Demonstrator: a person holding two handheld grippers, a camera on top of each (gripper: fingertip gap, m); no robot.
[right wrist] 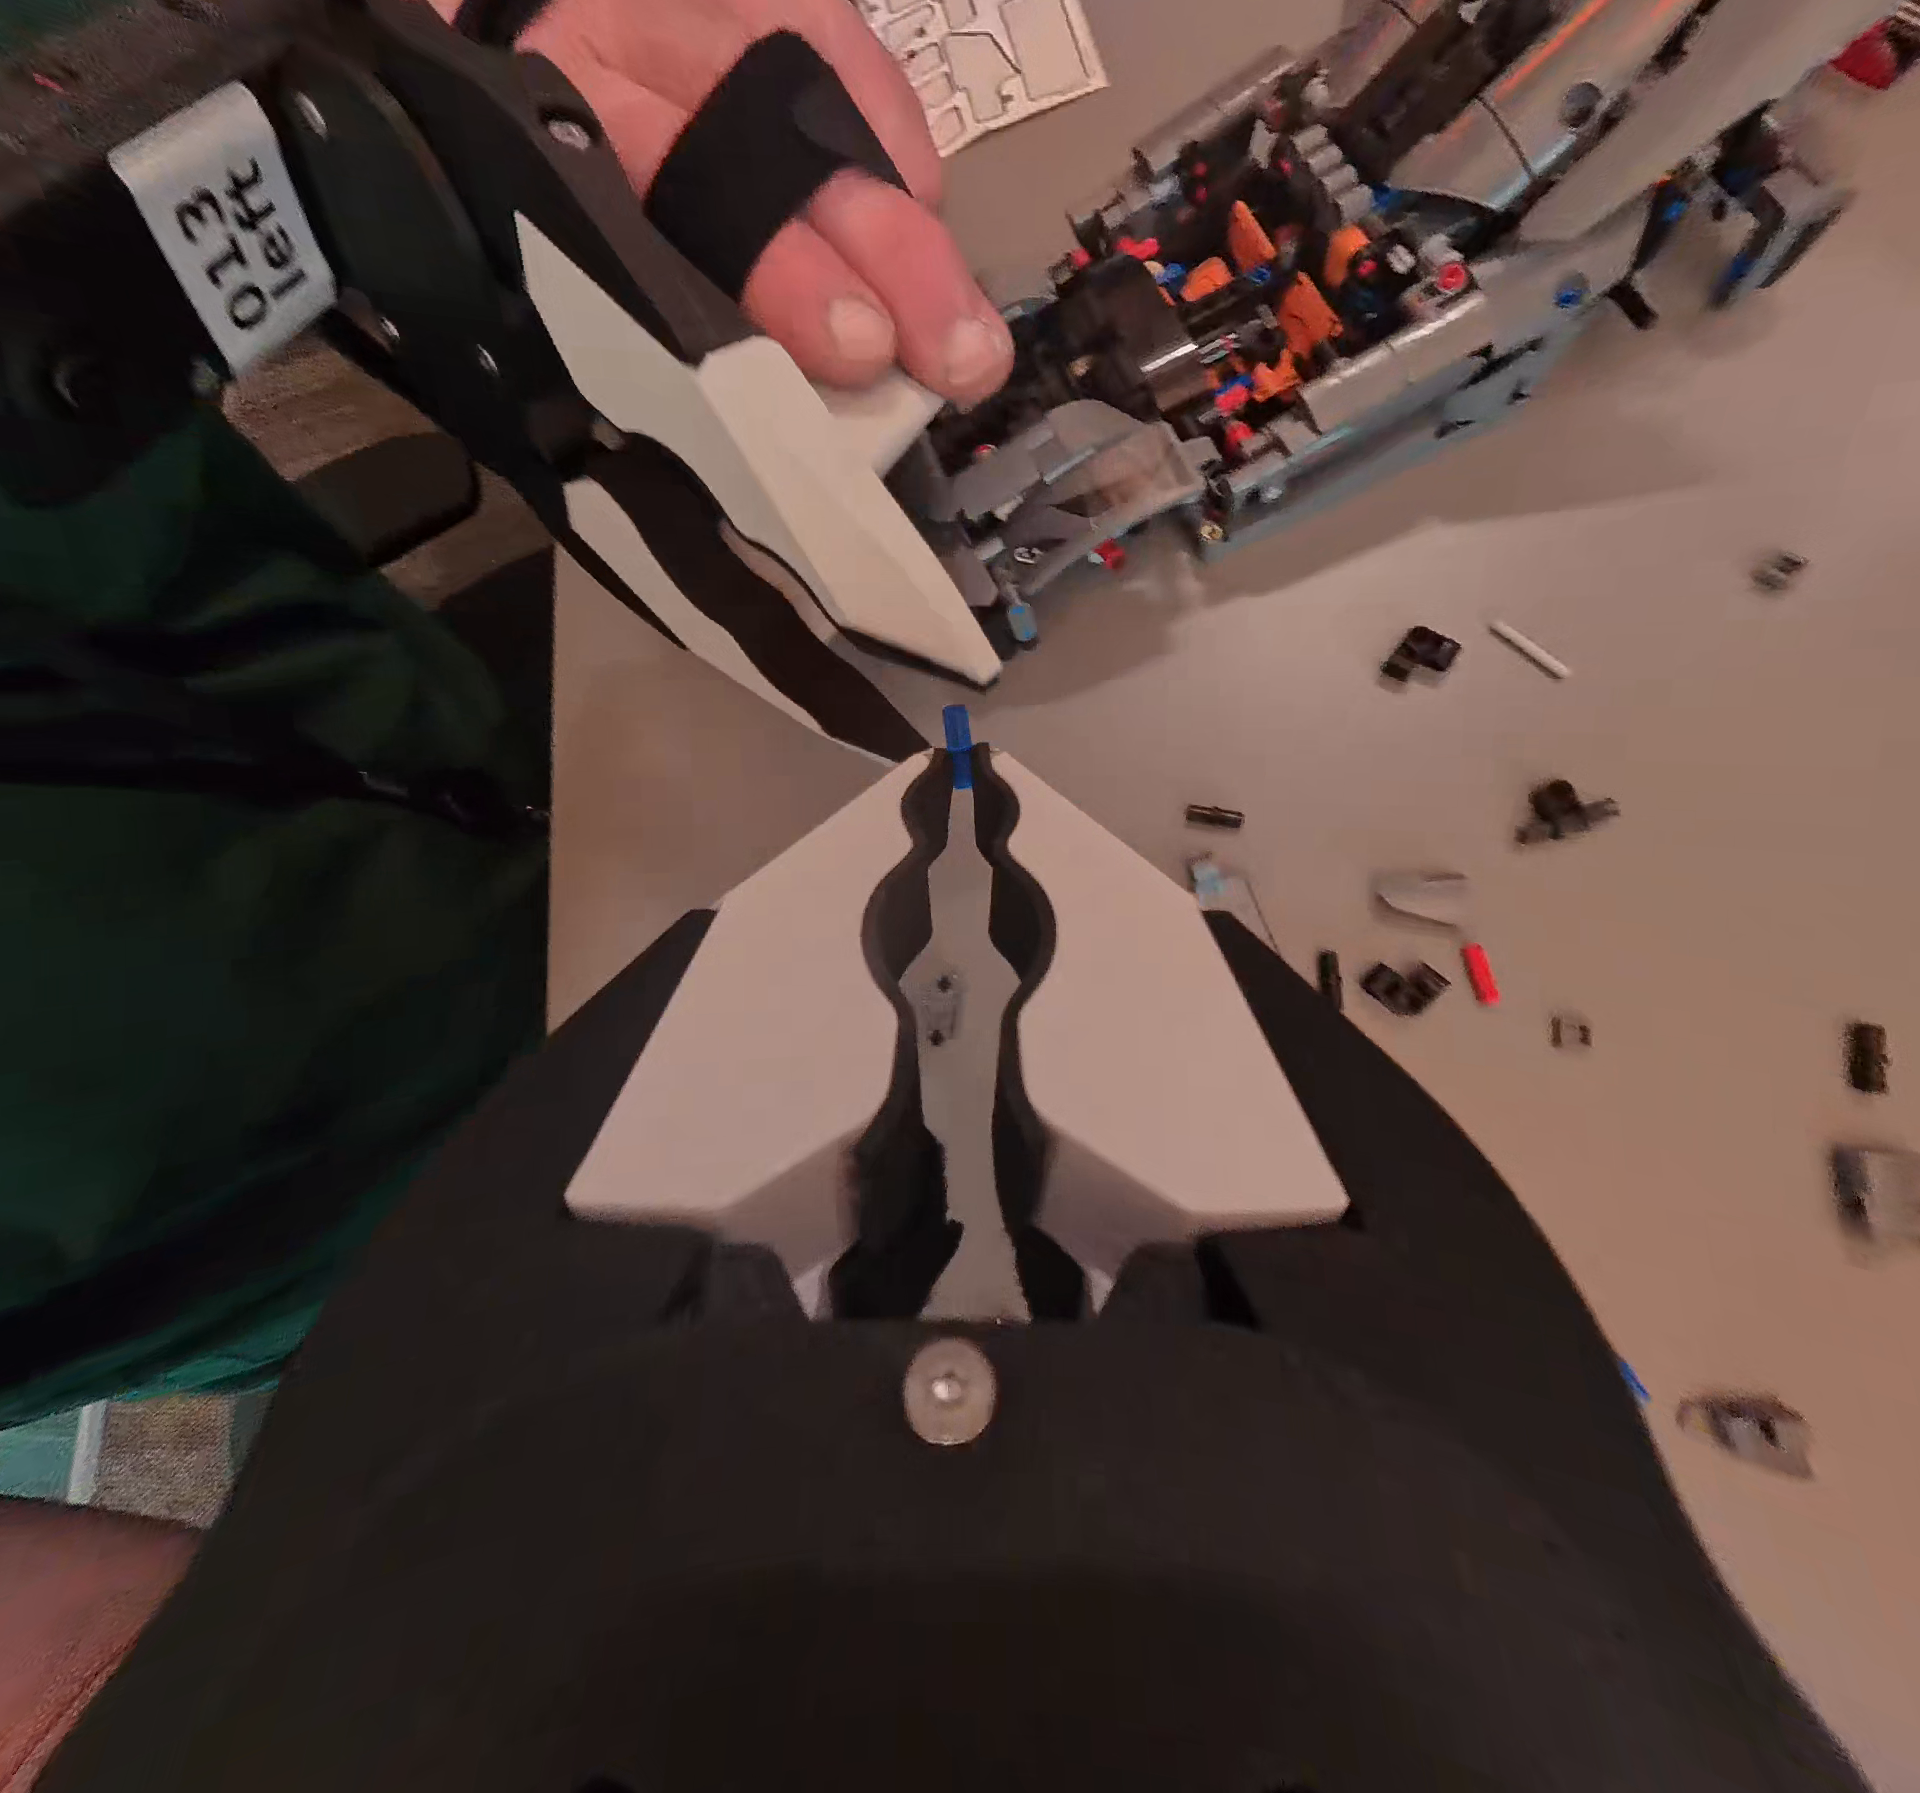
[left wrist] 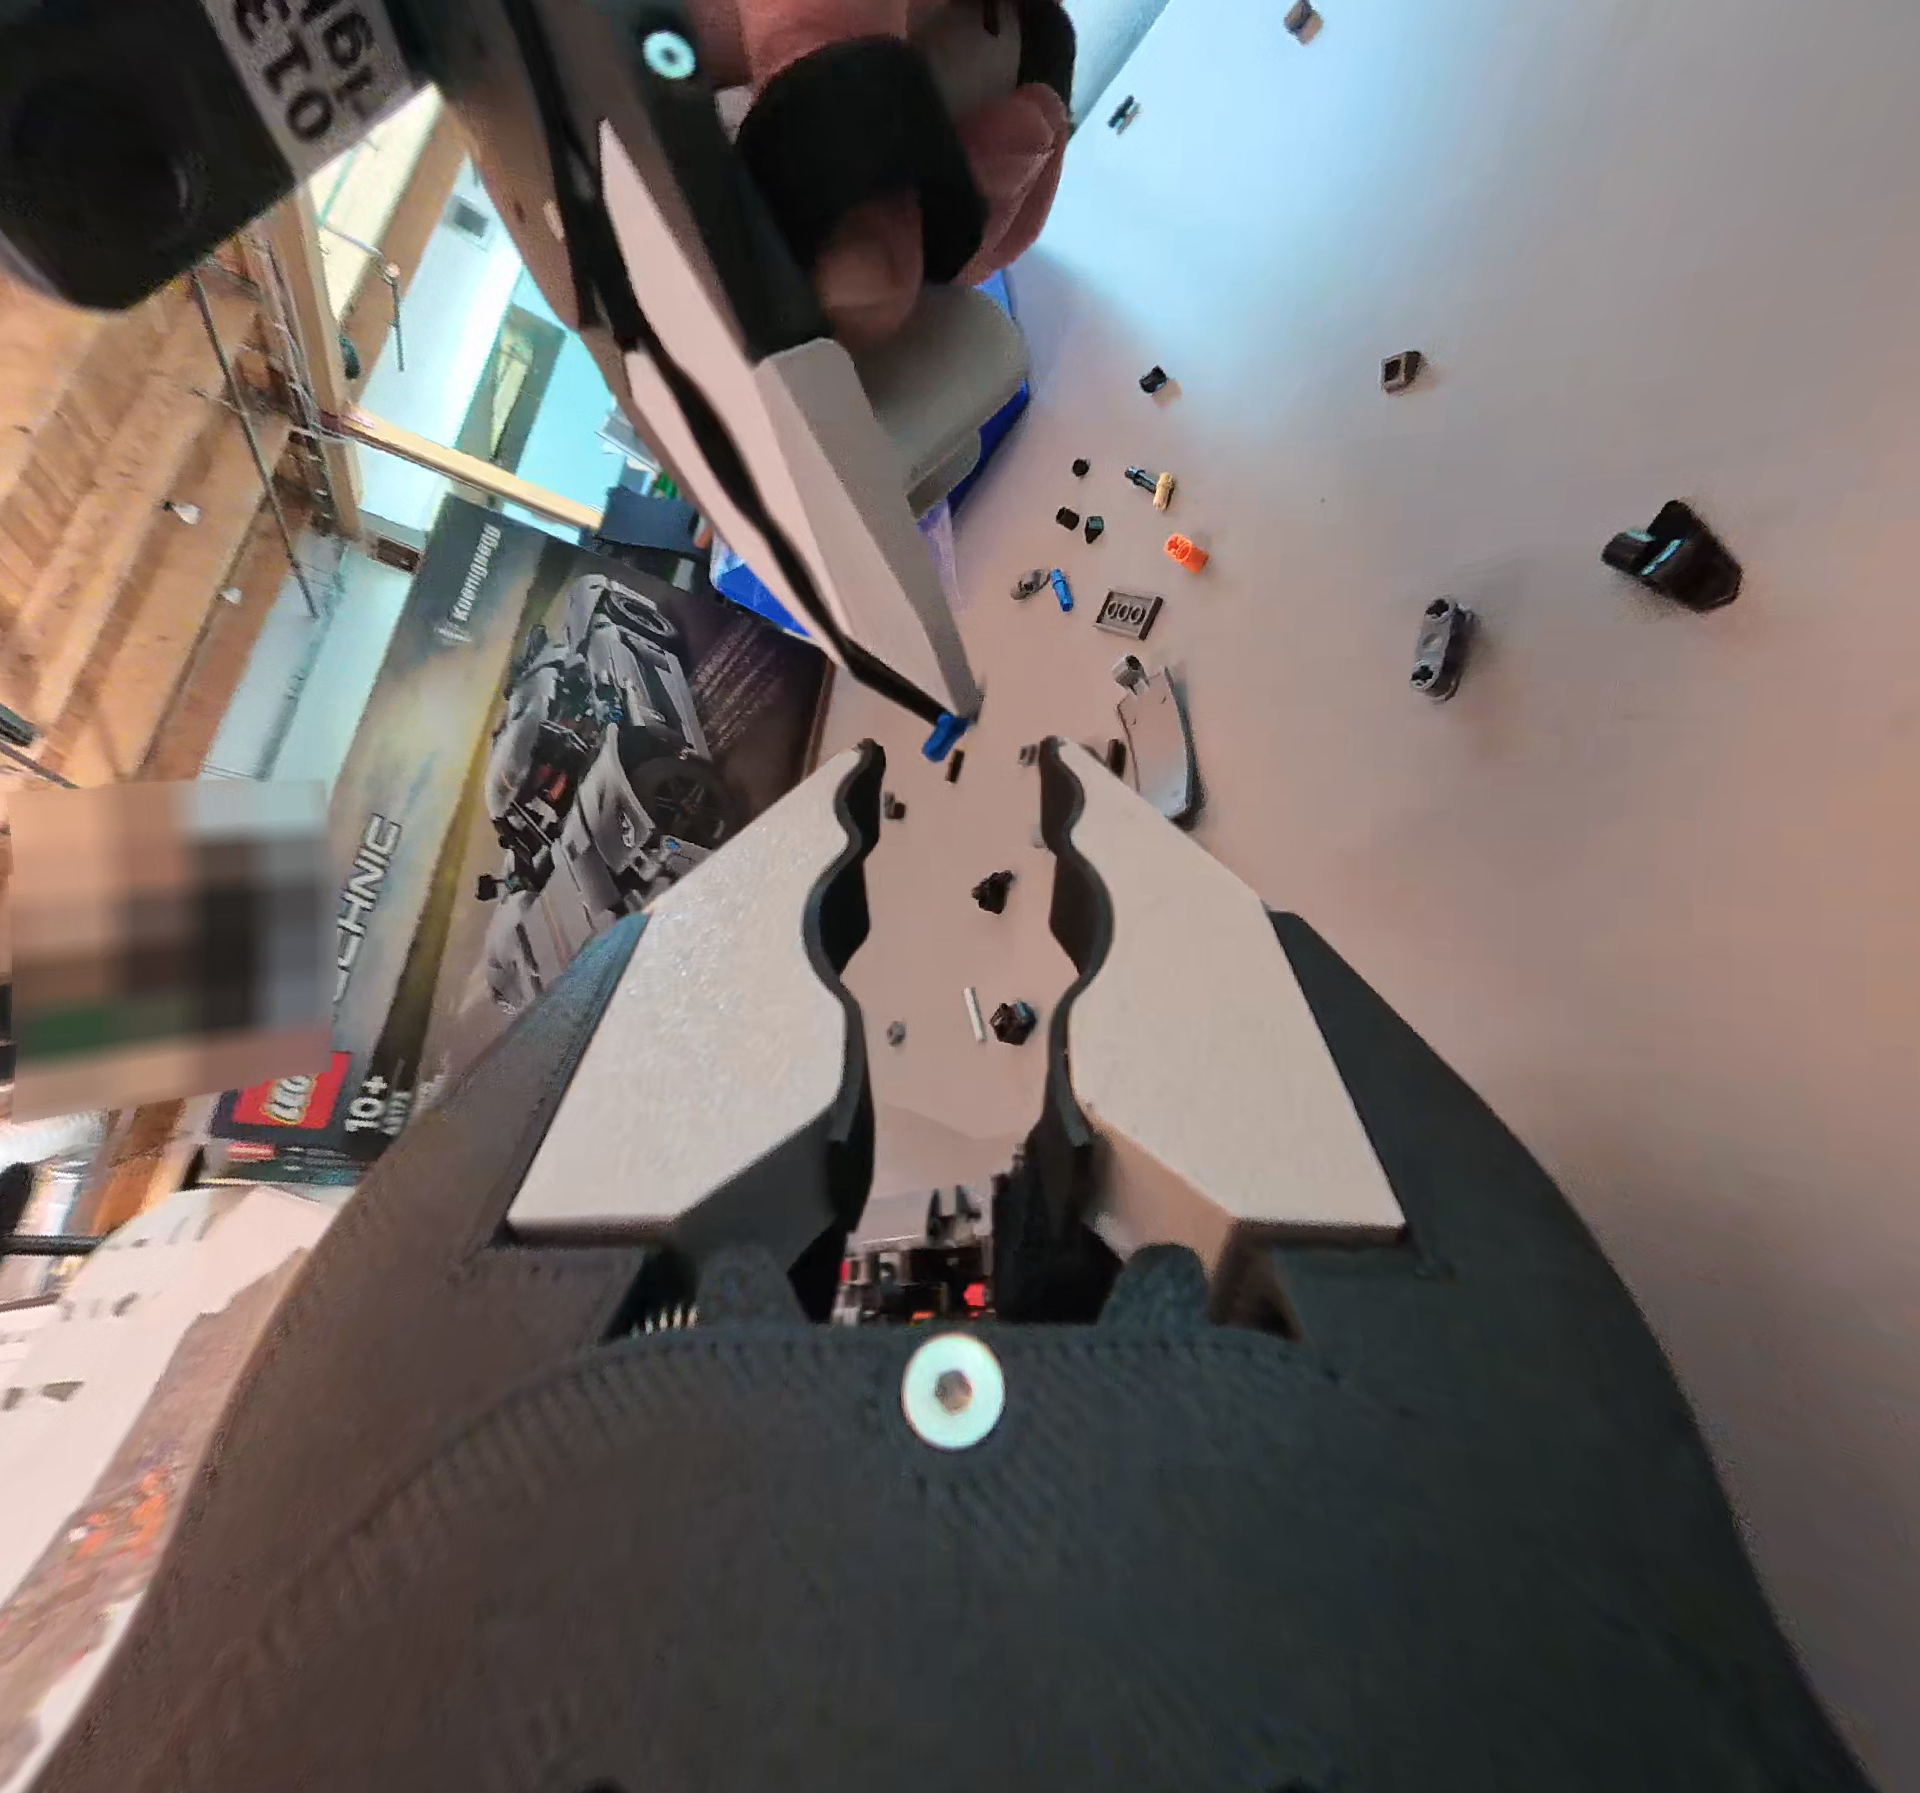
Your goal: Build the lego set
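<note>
While the blue pin (right wrist: 957, 754) is clamped at the very tips of the right gripper (right wrist: 961, 764), its long axis is seen to run on along the fingers, the free end pointing away from the camera — toward the left gripper (left wrist: 961, 756). That one's fingers stand apart, nothing between them. The pin is held in the air above the surface (right wrist: 1351, 704), near the part-built car (right wrist: 1299, 320). A handover seems likeliest: the free end should be taken squarely, and the first grip eased only once the second is firm.
</note>
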